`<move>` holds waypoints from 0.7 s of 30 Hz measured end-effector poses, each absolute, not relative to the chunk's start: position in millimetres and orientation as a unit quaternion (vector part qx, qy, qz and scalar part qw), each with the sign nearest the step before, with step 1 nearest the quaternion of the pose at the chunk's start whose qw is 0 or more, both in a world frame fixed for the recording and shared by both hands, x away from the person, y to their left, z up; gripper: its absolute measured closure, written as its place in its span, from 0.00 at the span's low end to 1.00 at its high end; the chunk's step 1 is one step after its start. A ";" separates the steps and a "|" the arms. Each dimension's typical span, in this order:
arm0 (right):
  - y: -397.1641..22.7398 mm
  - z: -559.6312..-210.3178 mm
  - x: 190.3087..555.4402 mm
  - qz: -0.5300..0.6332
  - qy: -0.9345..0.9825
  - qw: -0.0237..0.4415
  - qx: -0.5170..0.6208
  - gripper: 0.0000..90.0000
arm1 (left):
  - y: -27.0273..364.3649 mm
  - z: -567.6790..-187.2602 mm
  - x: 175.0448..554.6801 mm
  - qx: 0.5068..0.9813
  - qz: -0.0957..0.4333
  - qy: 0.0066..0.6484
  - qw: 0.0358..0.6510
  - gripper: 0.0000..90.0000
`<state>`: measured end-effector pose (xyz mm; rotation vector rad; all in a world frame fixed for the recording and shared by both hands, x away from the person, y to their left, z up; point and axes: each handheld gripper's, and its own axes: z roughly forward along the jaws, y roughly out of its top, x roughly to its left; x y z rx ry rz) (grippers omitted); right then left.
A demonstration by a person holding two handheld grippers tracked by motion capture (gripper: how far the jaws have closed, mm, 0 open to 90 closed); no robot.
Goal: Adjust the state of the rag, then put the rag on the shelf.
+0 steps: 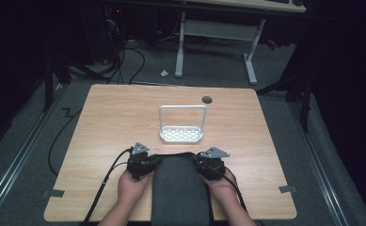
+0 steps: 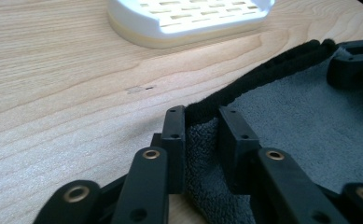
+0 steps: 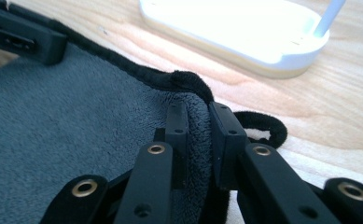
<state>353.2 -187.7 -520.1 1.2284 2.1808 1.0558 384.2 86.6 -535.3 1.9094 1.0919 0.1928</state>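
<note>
High view: wooden table (image 1: pixel 105 127) with a dark grey towel (image 1: pixel 179 188) lying at its near edge, between the person's two hands. Left hand (image 1: pixel 131 186) holds the left gripper (image 1: pixel 140 162) at the towel's far left corner; right hand (image 1: pixel 220 186) holds the right gripper (image 1: pixel 211 162) at the far right corner. A cable (image 1: pixel 103 186) trails from the left gripper back toward the near edge. Just beyond the towel, near table centre, stands a white rack (image 1: pixel 181 125): slotted base with an upright loop handle. A small dark round hole (image 1: pixel 207 99) sits in the tabletop beyond the rack, to its right. Grey carpet (image 1: pixel 209 66) and the legs of a white desk (image 1: pixel 216 30) lie past the far edge.

Left gripper view: left gripper (image 2: pixel 202 128) jaws close together, clamped on the towel (image 2: pixel 300 116) at its black-hemmed edge; pile is bunched up between the two jaws. Rack (image 2: pixel 188 21) base lies ahead on the table (image 2: pixel 67 93), apart from the towel. Right gripper (image 2: pixel 354 63) shows at the far corner of the towel, upper right.

Right gripper view: right gripper (image 3: pixel 198 126) jaws likewise drawn in, pinching a fold of towel (image 3: pixel 76 121) at the hem. A black fabric loop (image 3: pixel 263 123) sticks out on the table (image 3: pixel 347 107) just right of the jaws. Rack (image 3: pixel 244 32) base lies ahead, near but not touching. Left gripper (image 3: pixel 27 37) on the hem, upper left.
</note>
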 end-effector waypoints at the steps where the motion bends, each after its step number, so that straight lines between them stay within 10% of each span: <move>1: -187.9 -519.3 352.6 0.380 0.786 0.214 0.439 0.89 | 86.9 -535.2 383.9 0.772 0.078 0.440 0.452 0.84; 21: -187.3 -511.4 345.4 0.400 0.775 0.224 0.435 0.89 | 87.6 -530.7 376.2 0.767 0.109 0.417 0.476 0.90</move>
